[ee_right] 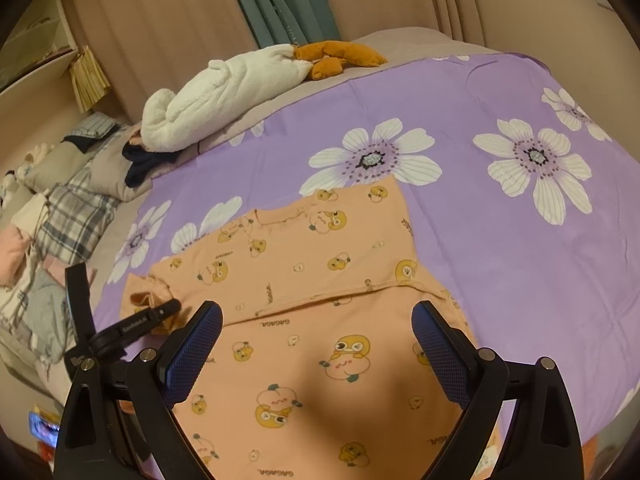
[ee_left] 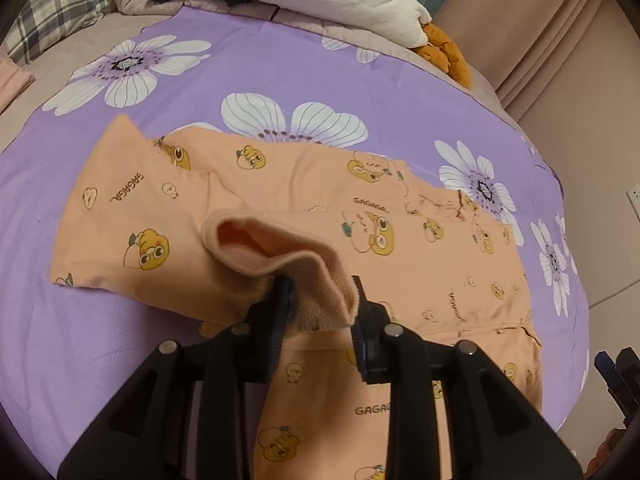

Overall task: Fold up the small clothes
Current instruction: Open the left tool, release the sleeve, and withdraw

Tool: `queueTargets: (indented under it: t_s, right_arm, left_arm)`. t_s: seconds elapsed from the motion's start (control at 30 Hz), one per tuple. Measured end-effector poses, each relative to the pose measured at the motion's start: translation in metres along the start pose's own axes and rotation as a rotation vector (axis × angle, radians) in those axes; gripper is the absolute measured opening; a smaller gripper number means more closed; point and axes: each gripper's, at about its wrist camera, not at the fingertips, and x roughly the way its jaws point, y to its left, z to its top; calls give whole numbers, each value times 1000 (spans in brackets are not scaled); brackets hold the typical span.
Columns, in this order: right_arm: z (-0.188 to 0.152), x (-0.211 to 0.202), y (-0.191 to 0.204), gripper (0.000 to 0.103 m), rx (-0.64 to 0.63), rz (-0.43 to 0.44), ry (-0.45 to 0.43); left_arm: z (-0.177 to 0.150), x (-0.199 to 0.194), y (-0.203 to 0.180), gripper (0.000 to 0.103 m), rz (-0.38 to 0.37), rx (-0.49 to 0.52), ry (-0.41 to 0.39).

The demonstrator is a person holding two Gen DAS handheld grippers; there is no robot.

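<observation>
A peach child's garment (ee_left: 280,184) printed with yellow cartoon ducks and "GAGAGA" lies spread on the purple flowered sheet (ee_left: 280,64). In the left wrist view, one sleeve is folded back over the body. Its fleecy cuff (ee_left: 280,256) sits loosely puffed between the parted jaws of my left gripper (ee_left: 322,292), not pinched. In the right wrist view, my right gripper (ee_right: 316,312) hangs wide open just above the garment's (ee_right: 320,360) near part, holding nothing. The left gripper's black fingers (ee_right: 154,316) show at the sleeve end on the left.
A white plush toy (ee_right: 224,92) with orange feet lies at the far edge of the bed, a dark garment (ee_right: 140,164) beside it. Plaid bedding (ee_right: 72,216) and a heap of clothes (ee_right: 32,280) lie left. Pink curtains (ee_left: 560,40) hang beyond the bed.
</observation>
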Motion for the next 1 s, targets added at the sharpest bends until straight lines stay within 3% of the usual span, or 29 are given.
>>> queueTargets:
  t_s: [0.3,0.4,0.53,0.83,1.0]
  right_arm:
    - [1,-3,5,95,-13,7,0]
    - [1,-3,11,95,-25,14,0]
    - [4,0,23,95,-55,25,3]
    - [15,17,59,95,-125,106,35]
    - [21,45,83,95,-123,218,105]
  left_arm:
    - [0,-22,-5,50,-75,-4,0]
    - [2,-37,-7,60,-110,-5,-22]
    - [7,-62,-5,64,-126,-20,-67]
    - [14,-108,26,67,-10,-88,-151]
    - [7,-124,56,68,48,-155,-179]
